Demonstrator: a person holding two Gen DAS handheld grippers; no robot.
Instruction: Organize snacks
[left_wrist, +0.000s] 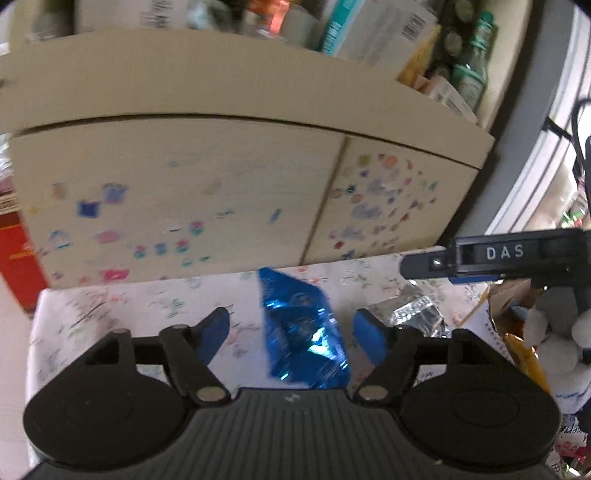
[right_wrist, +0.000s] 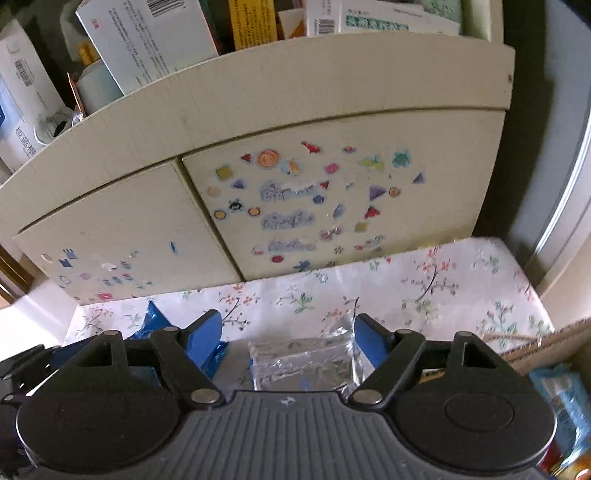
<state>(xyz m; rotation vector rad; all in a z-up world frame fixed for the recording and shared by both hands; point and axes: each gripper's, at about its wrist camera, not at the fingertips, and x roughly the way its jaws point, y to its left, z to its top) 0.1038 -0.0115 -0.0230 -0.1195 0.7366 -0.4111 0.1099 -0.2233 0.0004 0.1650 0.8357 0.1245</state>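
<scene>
Blue snack packet (left_wrist: 303, 332) lies untouched between spread left gripper (left_wrist: 291, 332) fingers; right gripper (right_wrist: 288, 338) spread over silver packet (right_wrist: 303, 363).

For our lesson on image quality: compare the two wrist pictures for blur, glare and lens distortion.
Left wrist view: motion blur smears the cabinet stickers; the blue foil packet between the open left gripper glints. Right wrist view: sharper stickers, glare on the silver packet between the open right gripper. Both views: fisheye bends the cabinet edges into curves.

Glossy blue foil packet (left_wrist: 301, 332), crinkled silver foil packet (right_wrist: 303, 363), matt floral tablecloth (right_wrist: 443, 280)
</scene>
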